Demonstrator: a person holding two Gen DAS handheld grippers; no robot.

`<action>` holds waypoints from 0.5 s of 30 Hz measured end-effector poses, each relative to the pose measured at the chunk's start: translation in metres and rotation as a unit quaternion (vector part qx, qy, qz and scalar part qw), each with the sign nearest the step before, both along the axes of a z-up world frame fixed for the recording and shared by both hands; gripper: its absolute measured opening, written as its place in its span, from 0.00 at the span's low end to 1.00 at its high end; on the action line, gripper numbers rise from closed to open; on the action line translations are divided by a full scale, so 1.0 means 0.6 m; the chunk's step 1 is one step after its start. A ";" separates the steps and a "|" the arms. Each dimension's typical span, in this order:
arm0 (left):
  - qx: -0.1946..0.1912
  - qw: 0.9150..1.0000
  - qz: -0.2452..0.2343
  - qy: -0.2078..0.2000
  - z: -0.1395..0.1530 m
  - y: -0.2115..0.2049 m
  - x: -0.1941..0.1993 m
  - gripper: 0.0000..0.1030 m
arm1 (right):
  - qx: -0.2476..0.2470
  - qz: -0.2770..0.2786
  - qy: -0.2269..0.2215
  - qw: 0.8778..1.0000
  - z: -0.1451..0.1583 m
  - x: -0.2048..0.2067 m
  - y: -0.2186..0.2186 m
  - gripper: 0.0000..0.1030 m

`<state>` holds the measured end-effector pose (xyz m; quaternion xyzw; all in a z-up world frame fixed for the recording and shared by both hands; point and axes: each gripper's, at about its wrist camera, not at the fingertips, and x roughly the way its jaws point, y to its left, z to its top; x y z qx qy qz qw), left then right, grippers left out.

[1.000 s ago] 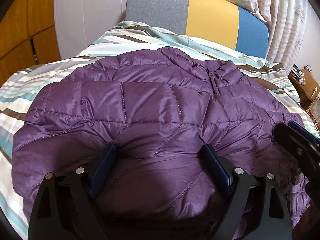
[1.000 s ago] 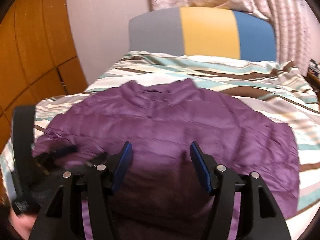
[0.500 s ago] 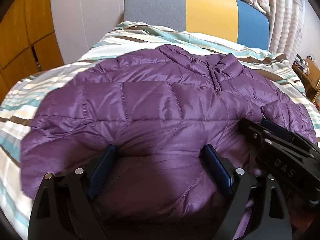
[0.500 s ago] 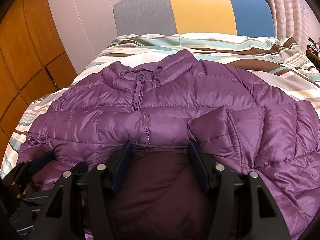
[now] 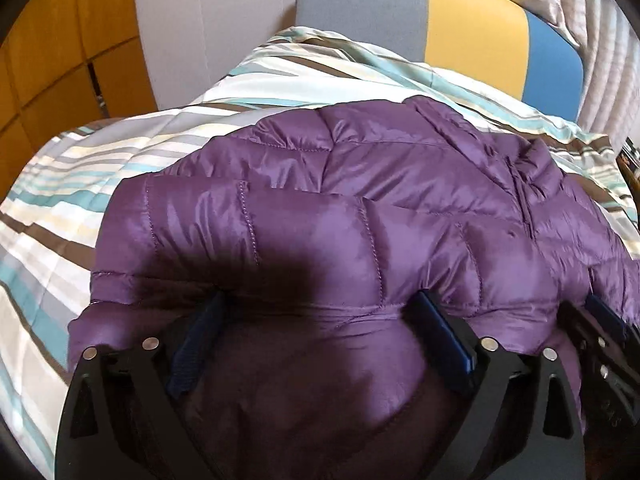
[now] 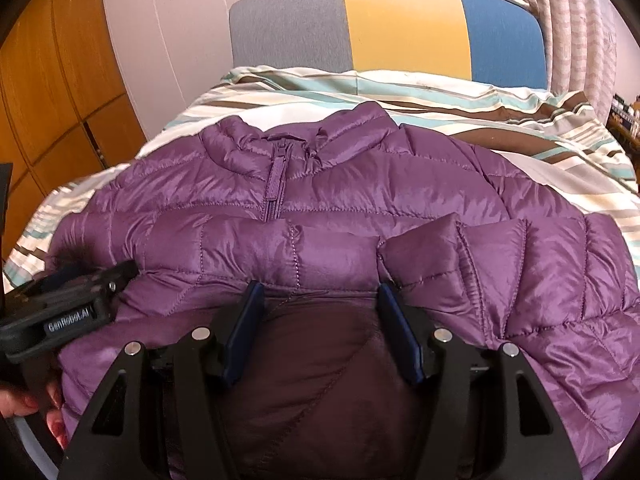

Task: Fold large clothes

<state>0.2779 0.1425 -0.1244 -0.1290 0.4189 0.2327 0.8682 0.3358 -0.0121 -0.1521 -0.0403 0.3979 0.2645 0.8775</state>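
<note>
With the purple puffer jacket spread on the striped bed and its hem folded up, let the left claw, jaws opening wide, clear the slippery fabric; the right claw, half-open, should pin the fold flat

Purple quilted jacket lies zipped, front up; hem folded upward.

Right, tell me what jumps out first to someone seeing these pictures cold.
A shiny purple quilted jacket fills the middle, spread on a striped bedspread, its lower part folded up toward the collar. Behind stands a headboard in grey, yellow and blue blocks. Both grippers sit at the fold: the left gripper with jaws opening, the right gripper beside it.
</note>
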 end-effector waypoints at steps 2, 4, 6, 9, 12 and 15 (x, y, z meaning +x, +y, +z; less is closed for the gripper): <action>0.004 1.000 0.001 0.001 -0.001 -0.001 0.001 0.92 | -0.009 -0.001 -0.005 1.000 -0.001 -0.001 0.005 0.59; 0.000 1.000 0.000 -0.004 -0.001 0.000 -0.003 0.92 | -0.008 -0.001 -0.005 1.000 -0.002 -0.001 0.002 0.59; -0.005 1.000 -0.001 -0.011 0.002 0.001 -0.008 0.94 | -0.003 0.000 -0.003 1.000 0.000 -0.001 -0.001 0.59; -0.008 1.000 -0.001 -0.015 0.020 -0.006 -0.033 0.97 | 0.007 0.005 0.001 1.000 0.004 -0.002 -0.007 0.65; -0.012 0.999 -0.009 -0.028 0.041 -0.023 -0.074 0.97 | 0.001 0.008 -0.003 1.000 0.022 -0.017 -0.018 0.75; -0.006 0.999 -0.025 -0.038 0.051 -0.040 -0.124 0.97 | 0.006 0.013 -0.002 1.000 0.044 -0.044 -0.039 0.75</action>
